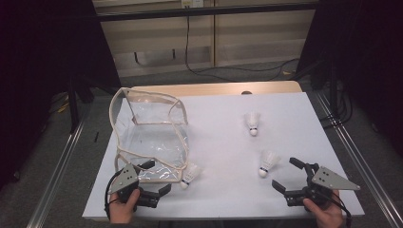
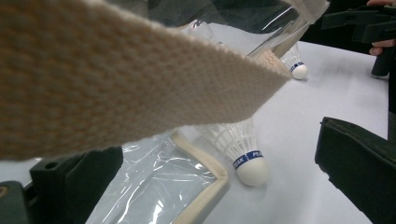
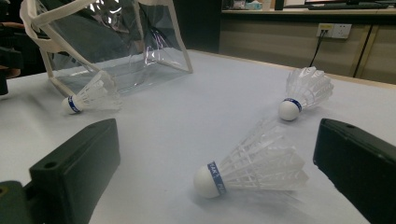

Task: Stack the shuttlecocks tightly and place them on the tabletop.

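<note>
On the white surface [image 1: 223, 142] stands a clear plastic bag with beige woven trim [image 1: 149, 137], its mouth open and its body crumpled, at the left half of the high view. Three white feather shuttlecocks with blue bands lie on the surface. The first shuttlecock [image 1: 190, 174] lies just beside the near right corner of the bag, with its cork tip pointing toward the person. The second shuttlecock [image 1: 267, 163] lies on its side at the right, near the right gripper. The third shuttlecock [image 1: 252, 123] lies farther back, well apart from both grippers.

The left gripper [image 1: 156, 178] is held by the person's left hand [image 1: 124, 209] at the near corner of the bag. Its fingers are spread wide and they pinch nothing. In the left gripper view the beige trim band [image 2: 116, 88] crosses close in front of the camera, above the two black fingers [image 2: 359, 168], and the first shuttlecock [image 2: 240, 151] lies between them farther ahead, touching the trimmed edge of the bag.

The right gripper [image 1: 286, 175] is held by the person's right hand [image 1: 328, 213] at the near right of the surface. Its fingers are also spread wide and empty. In the right gripper view the second shuttlecock [image 3: 252, 165] lies between the fingers [image 3: 74, 172], its cork tip pointing left, without touching them.
</note>
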The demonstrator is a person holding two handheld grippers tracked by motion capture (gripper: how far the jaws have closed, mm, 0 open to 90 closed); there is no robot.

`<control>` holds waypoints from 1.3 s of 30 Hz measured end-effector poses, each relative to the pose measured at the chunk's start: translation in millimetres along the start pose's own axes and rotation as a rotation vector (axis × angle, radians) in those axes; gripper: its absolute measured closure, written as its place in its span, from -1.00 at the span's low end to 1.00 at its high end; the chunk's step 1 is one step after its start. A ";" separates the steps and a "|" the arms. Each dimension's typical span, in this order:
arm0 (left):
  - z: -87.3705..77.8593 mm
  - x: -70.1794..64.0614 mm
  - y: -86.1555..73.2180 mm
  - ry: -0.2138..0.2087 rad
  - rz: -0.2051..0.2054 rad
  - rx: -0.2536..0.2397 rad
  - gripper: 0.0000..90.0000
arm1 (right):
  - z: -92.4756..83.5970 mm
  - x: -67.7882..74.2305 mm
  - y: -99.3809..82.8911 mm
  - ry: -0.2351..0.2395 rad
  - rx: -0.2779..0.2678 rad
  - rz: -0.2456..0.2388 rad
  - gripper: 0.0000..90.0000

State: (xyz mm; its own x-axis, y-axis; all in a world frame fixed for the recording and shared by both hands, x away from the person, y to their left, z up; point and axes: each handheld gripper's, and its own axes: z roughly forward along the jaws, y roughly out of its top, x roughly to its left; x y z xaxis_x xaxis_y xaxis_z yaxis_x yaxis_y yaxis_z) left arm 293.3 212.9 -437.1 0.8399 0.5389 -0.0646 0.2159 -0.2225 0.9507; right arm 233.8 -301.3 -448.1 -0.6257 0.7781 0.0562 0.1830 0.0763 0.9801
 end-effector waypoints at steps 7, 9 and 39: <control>0.3 -1.2 0.0 -0.009 -0.002 0.004 -0.99 | -0.2 -0.4 0.0 0.000 0.000 0.001 -0.99; 0.4 -1.9 0.1 -0.014 0.001 0.009 -1.00 | -0.1 -0.4 0.1 -0.001 0.000 -0.003 -0.99; 23.3 -24.9 3.9 -0.115 0.022 0.102 -0.95 | 0.5 2.7 0.3 0.001 0.003 -0.009 -0.99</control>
State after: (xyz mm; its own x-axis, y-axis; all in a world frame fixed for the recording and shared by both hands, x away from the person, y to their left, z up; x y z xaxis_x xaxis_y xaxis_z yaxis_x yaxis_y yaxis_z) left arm 284.9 179.7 -438.8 0.8953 0.4375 -0.0838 0.2412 -0.3179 0.9170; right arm 232.6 -298.9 -447.7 -0.6280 0.7768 0.0476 0.1795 0.0851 0.9801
